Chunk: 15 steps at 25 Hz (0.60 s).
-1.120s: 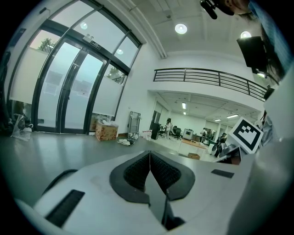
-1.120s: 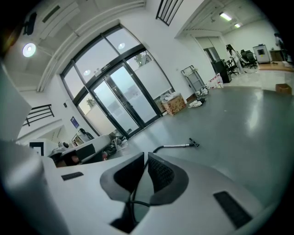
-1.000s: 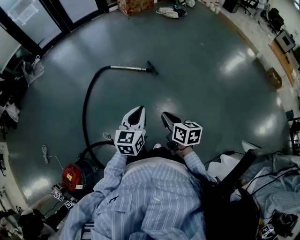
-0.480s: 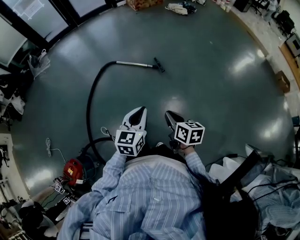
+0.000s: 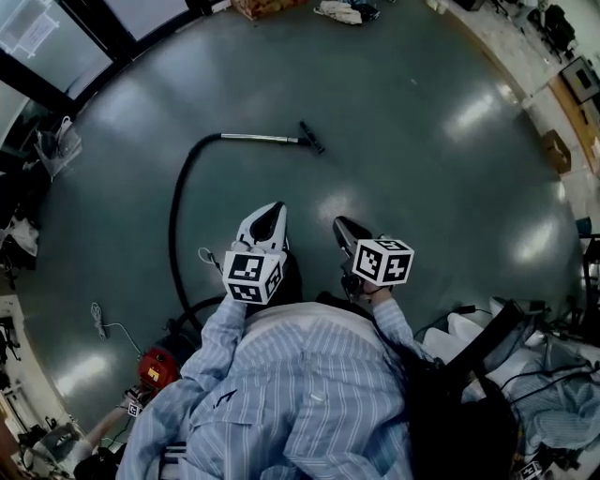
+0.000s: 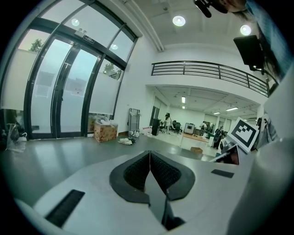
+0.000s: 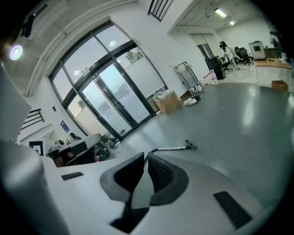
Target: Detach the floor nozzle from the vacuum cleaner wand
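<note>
A silver vacuum wand point(image 5: 258, 138) lies on the grey floor, with a small black floor nozzle point(image 5: 310, 137) on its right end and a black hose point(image 5: 174, 217) curving back from its left end. The right gripper view shows the wand point(image 7: 171, 148) and the nozzle point(image 7: 190, 145) far ahead. My left gripper point(image 5: 267, 218) and my right gripper point(image 5: 342, 229) are held side by side in front of my body, well short of the wand. Both are shut with nothing between the pads. In the left gripper view the left gripper point(image 6: 149, 156) faces the hall, with no vacuum part showing.
The red vacuum body point(image 5: 157, 367) sits at lower left where the hose ends. A cardboard box point(image 6: 105, 132) and a cloth heap point(image 5: 340, 11) lie by the glass doors point(image 7: 112, 103). Another box point(image 5: 555, 151), desks and clutter point(image 5: 525, 375) line the right side.
The wand and nozzle sit a little lower in the head view than half a second ago, and the red vacuum body has slid down the left edge. Both grippers keep their pose, still shut.
</note>
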{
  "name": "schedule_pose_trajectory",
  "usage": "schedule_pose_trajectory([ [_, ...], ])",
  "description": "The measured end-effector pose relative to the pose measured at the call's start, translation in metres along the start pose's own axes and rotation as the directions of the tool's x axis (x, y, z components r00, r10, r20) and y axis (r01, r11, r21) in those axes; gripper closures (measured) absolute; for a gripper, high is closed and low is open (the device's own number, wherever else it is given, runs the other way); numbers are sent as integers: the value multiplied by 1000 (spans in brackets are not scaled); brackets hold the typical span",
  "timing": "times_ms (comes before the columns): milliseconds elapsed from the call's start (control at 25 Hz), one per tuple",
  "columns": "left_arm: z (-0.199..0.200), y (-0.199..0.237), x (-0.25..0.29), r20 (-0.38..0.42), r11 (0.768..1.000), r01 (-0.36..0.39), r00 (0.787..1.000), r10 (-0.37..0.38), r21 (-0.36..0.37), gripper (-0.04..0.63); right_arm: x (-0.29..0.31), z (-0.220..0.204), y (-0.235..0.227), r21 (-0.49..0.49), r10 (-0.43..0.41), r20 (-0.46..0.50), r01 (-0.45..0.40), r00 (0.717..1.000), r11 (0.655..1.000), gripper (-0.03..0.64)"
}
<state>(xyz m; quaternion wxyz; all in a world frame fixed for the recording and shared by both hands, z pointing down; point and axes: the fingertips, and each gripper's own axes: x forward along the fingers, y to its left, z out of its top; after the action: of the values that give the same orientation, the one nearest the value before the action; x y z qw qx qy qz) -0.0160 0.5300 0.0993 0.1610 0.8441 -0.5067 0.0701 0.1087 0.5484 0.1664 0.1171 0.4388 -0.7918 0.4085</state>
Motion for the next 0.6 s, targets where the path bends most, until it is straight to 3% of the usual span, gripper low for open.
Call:
schedule_pose_trajectory([
  [160, 18, 64, 27, -13, 1000, -3, 1000, 3, 26, 588, 54, 36, 14, -1, -25, -10, 25, 1000, 1000, 584],
  [600, 35, 193, 88, -46, 997, 6, 999, -10, -83, 588, 153, 97, 25, 64, -106, -28, 108, 994, 992, 584],
])
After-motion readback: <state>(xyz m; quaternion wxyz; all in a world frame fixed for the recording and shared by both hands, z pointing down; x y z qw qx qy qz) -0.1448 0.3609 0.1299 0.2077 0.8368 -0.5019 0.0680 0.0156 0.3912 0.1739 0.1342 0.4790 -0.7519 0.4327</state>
